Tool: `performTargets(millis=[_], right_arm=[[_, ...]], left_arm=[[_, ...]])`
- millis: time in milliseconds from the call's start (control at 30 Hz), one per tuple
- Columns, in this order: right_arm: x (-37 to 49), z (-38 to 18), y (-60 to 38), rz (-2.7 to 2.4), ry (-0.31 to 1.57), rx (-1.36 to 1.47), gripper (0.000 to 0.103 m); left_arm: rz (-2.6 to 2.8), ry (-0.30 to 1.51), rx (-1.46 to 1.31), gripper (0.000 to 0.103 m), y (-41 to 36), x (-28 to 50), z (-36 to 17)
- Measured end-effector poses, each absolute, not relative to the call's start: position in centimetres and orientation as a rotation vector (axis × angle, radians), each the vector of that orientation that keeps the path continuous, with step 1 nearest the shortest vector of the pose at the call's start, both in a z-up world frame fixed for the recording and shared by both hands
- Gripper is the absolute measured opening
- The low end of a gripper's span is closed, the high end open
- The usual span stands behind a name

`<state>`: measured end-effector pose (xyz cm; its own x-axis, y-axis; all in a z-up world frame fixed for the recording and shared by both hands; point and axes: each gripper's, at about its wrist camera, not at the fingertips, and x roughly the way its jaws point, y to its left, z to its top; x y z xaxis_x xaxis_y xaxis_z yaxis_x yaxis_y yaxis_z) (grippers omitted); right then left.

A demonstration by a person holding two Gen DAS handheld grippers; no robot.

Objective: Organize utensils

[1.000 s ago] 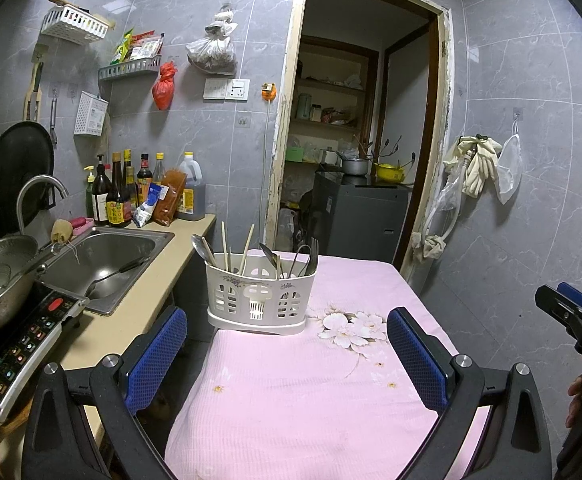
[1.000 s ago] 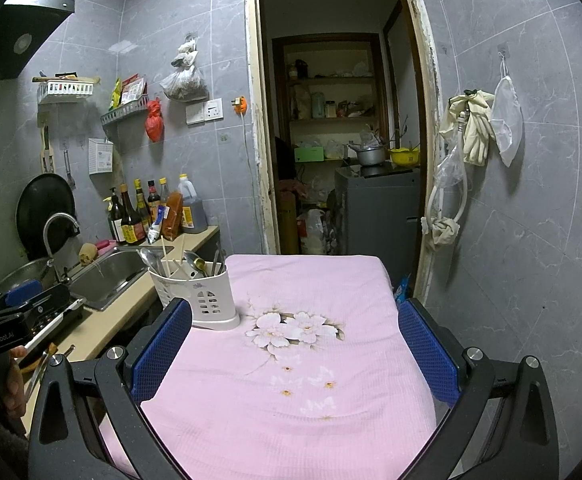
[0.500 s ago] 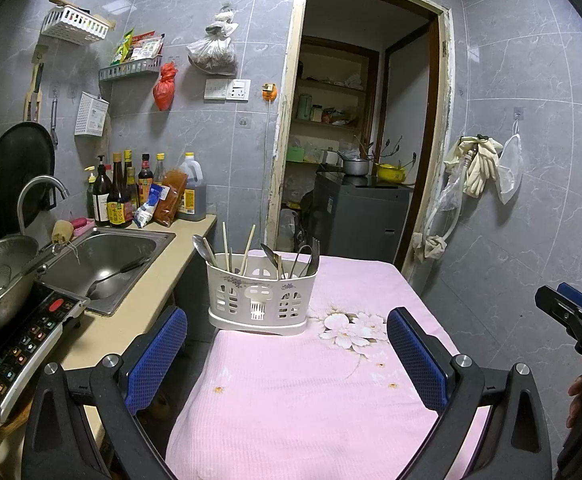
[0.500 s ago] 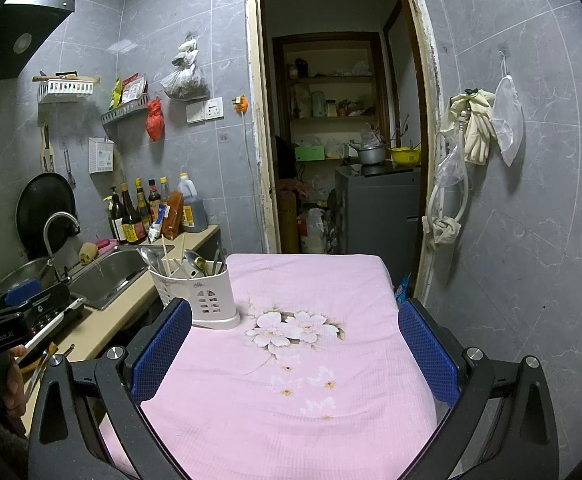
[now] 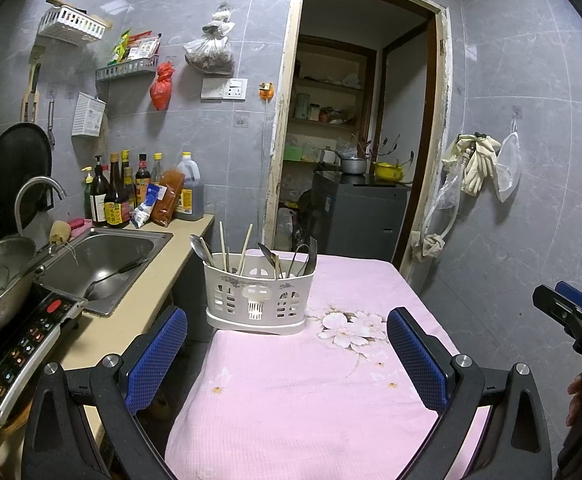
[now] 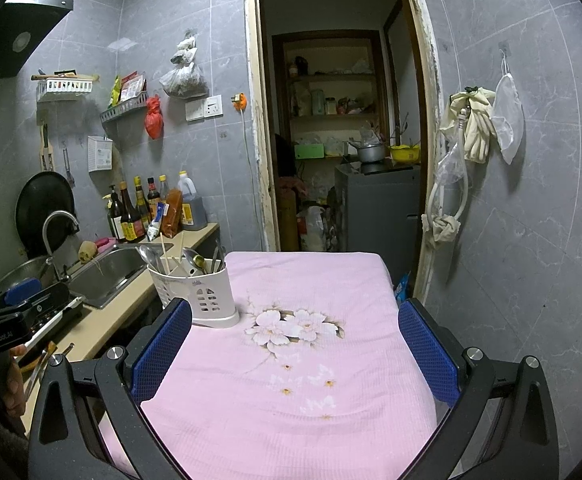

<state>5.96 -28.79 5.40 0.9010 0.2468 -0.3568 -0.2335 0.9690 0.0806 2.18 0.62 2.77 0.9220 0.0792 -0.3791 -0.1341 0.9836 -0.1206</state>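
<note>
Utensils (image 5: 251,254) are standing sorted in a white caddy (image 5: 257,300) at the far left corner of the table (image 5: 311,400), which is draped in a pink floral cloth; spoons, chopsticks and forks are sticking up from its compartments. Nothing is lying loose on the cloth. Left gripper (image 5: 287,344) and right gripper (image 6: 293,344) are both hovering low over the near edge, jaws spread wide and carrying nothing, each pointing toward the caddy. Compared with a second ago, almost nothing is changing: the caddy and both grippers are sitting where they were. That stillness is suggesting either a finished sort or a pause before the first pick; which one cannot be told. A sink (image 5: 103,260) and bottles (image 5: 131,196) are lining the counter beside the table's left edge.
</note>
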Motion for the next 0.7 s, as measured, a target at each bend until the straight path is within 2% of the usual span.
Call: performTargets(millis=[700], right_arm=[[6.5, 4.2, -29.4, 0.243, 0.404, 0.035, 0.101]], left_arm=[[0.093, 0.412, -0.144, 0.101, 1.2, 3.2, 2.3]])
